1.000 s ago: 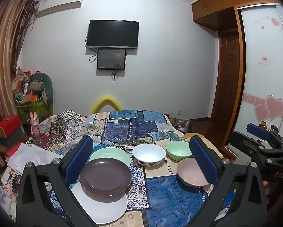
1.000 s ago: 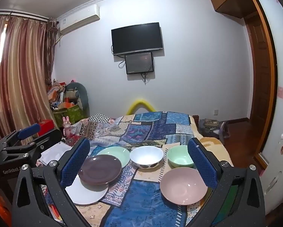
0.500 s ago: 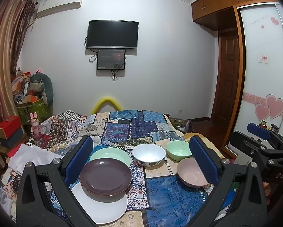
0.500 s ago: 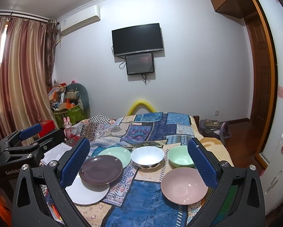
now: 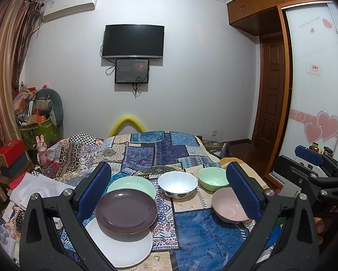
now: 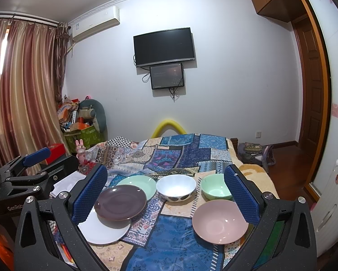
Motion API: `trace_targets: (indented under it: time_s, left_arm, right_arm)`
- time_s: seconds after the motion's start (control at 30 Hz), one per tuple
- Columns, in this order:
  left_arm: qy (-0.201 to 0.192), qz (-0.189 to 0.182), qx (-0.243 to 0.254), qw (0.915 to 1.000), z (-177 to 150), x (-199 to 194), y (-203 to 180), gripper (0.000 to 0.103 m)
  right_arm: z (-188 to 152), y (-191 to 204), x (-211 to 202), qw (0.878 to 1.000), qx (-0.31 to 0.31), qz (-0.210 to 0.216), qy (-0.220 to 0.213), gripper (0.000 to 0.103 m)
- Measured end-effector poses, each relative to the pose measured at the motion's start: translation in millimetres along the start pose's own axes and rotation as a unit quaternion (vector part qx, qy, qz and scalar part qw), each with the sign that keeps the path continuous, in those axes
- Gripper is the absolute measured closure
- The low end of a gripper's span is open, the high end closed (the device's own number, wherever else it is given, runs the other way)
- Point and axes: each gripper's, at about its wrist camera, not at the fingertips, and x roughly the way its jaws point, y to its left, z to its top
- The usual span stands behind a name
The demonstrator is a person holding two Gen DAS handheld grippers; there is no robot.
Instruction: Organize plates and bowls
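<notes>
While both grippers hover wide open and empty, left gripper (image 5: 169, 189) and right gripper (image 6: 166, 192), sorting is barely begun: brown plate (image 6: 120, 202) overlaps white plate (image 6: 103, 230); green plate (image 6: 138, 186), white bowl (image 6: 176, 187), green bowl (image 6: 215, 188), pink bowl (image 6: 219, 221) lie separately on the quilt (image 6: 169, 244).

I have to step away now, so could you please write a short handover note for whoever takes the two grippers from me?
Left gripper: open, empty, held above the bed.
Right gripper: open, empty, likewise.
On the patchwork cover: the brown plate lies on the white plate, overlapping the green plate behind it. The white bowl, green bowl and pink bowl stand apart, each upright.
Done: plates partly piled, loosely.
Left: probably square up the plate pile with the green plate in it, and nest the three bowls.
</notes>
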Motion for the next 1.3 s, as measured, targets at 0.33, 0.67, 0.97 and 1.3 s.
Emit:
trace_targets:
  time_s: [0.33, 0.67, 0.97, 1.3]
  left_arm:
    - [-0.001, -0.001, 0.003, 1.0, 2.6, -1.0, -0.4, 0.0]
    - [-0.002, 0.002, 0.01, 0.9999, 3.4, -1.7, -3.1, 0.0]
    - [0.0, 0.0, 0.008, 1.0, 1.9, -1.7, -3.7, 0.0]
    - [0.001, 0.001, 0.007, 1.0, 1.0, 0.2, -3.3, 0.0]
  right_arm:
    - [0.8, 0.6, -1.4, 1.0, 0.0, 0.0, 0.001, 0.0]
    - [0.7, -0.3, -0.2, 1.0, -0.001, -0.001, 0.001, 0.0]
    - [-0.3, -0.4, 1.9, 1.0, 0.0, -0.002, 0.003, 0.0]
    - [-0.3, -0.9, 2.7, 1.0, 0.001, -0.001, 0.003, 0.0]
